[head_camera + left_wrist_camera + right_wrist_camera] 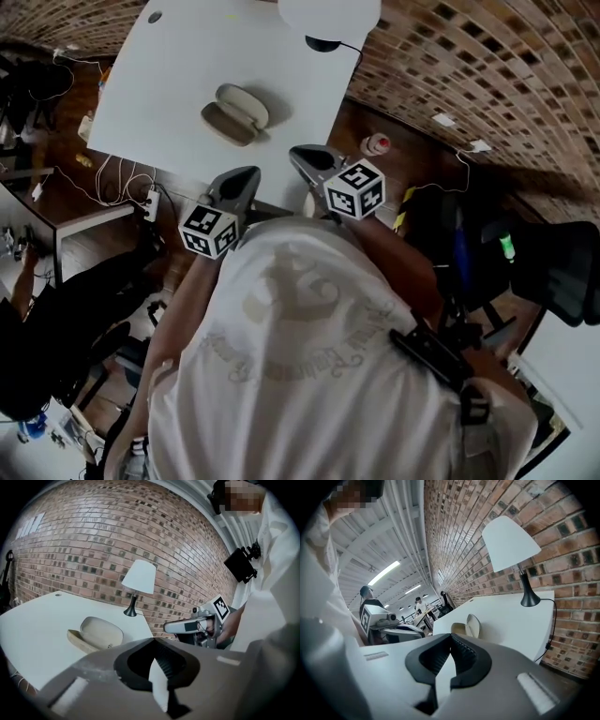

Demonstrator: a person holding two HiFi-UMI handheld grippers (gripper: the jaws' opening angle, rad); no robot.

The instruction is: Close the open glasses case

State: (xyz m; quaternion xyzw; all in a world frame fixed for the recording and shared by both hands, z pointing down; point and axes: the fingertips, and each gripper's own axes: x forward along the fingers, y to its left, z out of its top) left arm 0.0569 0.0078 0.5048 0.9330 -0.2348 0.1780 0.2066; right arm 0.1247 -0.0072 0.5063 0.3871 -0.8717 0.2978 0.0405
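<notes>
Table (187,66) | left tongs (249,174), right tongs (297,153) aimed toward glasses case (234,114), seemingly closed

**Glasses case** (235,114), upper centre of the head view: tan base, paler beige lid. **Table** (169,84): plain white. **Lamp** (139,576): white shade, black stem and foot. **Wall** (84,536): red-brown brick with scattered dark bricks and pale mortar lines. **Left gripper** (249,172) and **right gripper** (297,153): grey bodies, black ribbed pads, white cubes bearing black square markers. **Shirt** (309,375), lower centre: off-white with a faint grey print.
</notes>
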